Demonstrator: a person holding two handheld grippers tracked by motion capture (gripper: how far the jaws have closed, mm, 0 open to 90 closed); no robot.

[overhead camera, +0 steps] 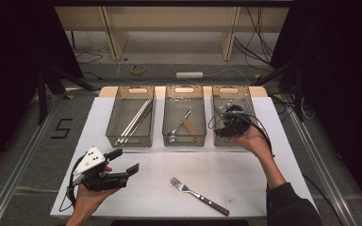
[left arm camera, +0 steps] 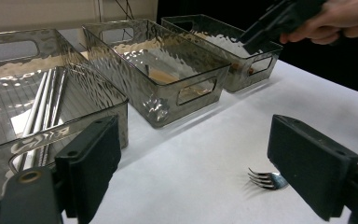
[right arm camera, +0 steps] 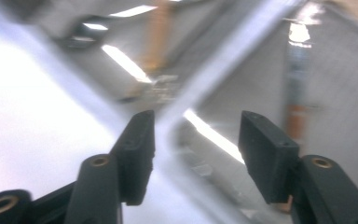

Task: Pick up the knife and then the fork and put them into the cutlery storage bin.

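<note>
While one fork [overhead camera: 199, 194] is left lying on the white tabletop [overhead camera: 245, 169], cutlery is already sorted into three bins. Over the right bin [overhead camera: 232, 115] the right gripper [overhead camera: 229, 123] is seen open and empty; the left gripper [overhead camera: 127, 162] is held open, empty, near the fork.

Table sheet [overhead camera: 245, 174] white. Three bins [overhead camera: 184, 116] – smoky grey, see-thru, rippled walls. Fork [overhead camera: 199, 195]: silver tines, brown handle. Rods [overhead camera: 135, 120] in left bin silver. Both grippers [overhead camera: 125, 162] black – left w/ grey plate. Floor mark "5" [overhead camera: 61, 128] black.
</note>
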